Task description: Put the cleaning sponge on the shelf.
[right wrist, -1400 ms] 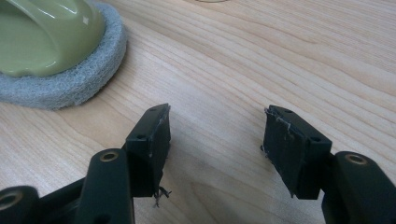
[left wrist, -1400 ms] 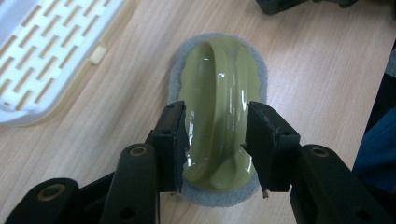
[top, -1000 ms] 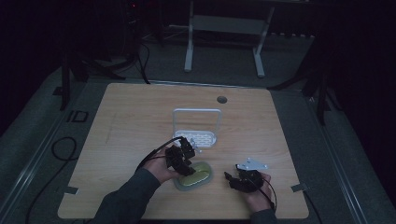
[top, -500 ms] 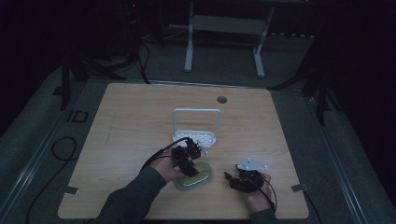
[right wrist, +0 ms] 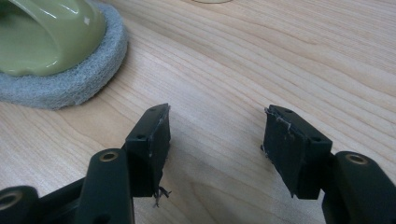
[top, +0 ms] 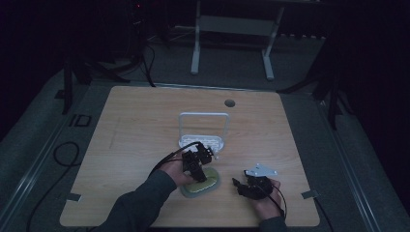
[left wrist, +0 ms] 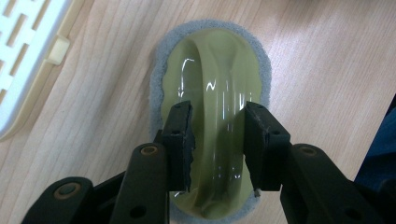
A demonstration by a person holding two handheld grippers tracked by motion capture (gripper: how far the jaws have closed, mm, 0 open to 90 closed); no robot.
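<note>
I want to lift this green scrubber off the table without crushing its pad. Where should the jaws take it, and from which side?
Grip the raised glossy handle ridge running lengthwise along the scrubber, coming straight down from above. The ridge is narrow and stands proud of the grey pad, which lies flat on the table. The left gripper already straddles it this way, its jaws having just been closing on either side.

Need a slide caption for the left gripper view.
Left gripper jaws closing around the raised handle of a pale green, grey-padded scrubber on wood table.

Left hand-held gripper (left wrist: 217, 140) closing, right hand-held gripper (right wrist: 215, 144) agape
</note>
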